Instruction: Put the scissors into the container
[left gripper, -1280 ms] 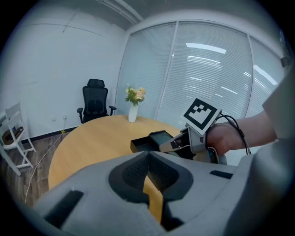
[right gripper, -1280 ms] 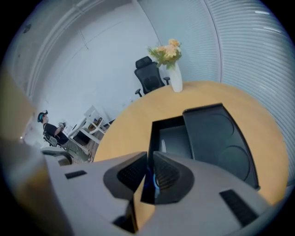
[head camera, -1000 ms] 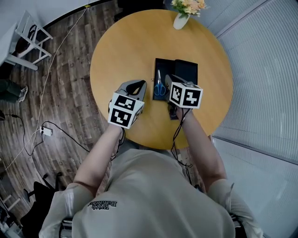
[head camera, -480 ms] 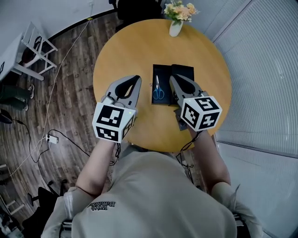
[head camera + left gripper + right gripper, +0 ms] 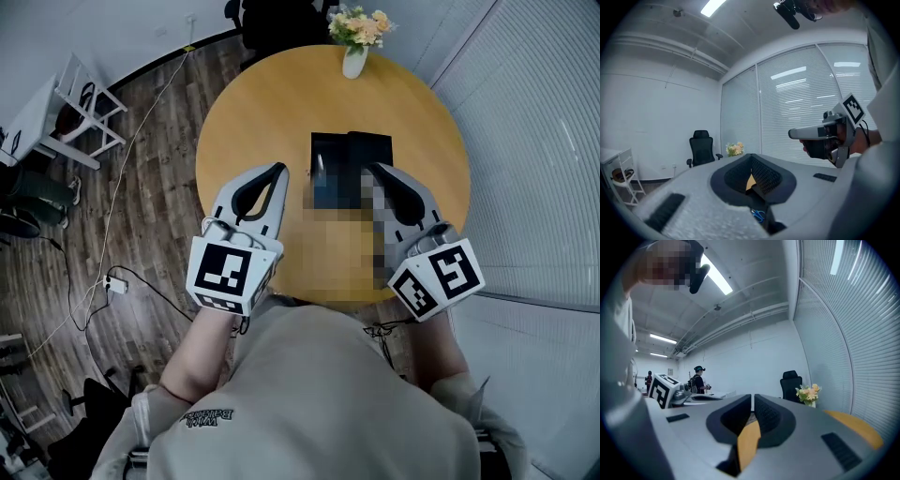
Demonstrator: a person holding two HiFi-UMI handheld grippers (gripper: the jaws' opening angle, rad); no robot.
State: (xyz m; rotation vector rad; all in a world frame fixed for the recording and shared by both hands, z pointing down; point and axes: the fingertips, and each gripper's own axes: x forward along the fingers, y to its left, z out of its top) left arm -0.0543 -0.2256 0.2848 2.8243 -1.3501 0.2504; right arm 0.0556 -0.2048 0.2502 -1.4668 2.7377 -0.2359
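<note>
A black container (image 5: 367, 142) sits in the middle of the round wooden table (image 5: 253, 112). In the head view a blurred patch hides most of its inside. In the left gripper view, blue scissors handles (image 5: 758, 215) show low down through the gap under the jaws. My left gripper (image 5: 278, 170) hovers left of the container, shut and empty, its tips meeting (image 5: 751, 157). The right gripper (image 5: 376, 170) hangs over the container's near right side, shut with nothing in it (image 5: 753, 398). It also shows in the left gripper view (image 5: 820, 136).
A white vase of flowers (image 5: 354, 52) stands at the table's far edge, with a black office chair (image 5: 272, 19) behind it. Slatted blinds (image 5: 534, 141) run along the right. A white rack (image 5: 89, 112) and cables (image 5: 112, 281) are on the wood floor to the left.
Both grippers have drawn back toward the person's body, away from the container, staying shut. The scissors lay in the container in the earlier frames.
</note>
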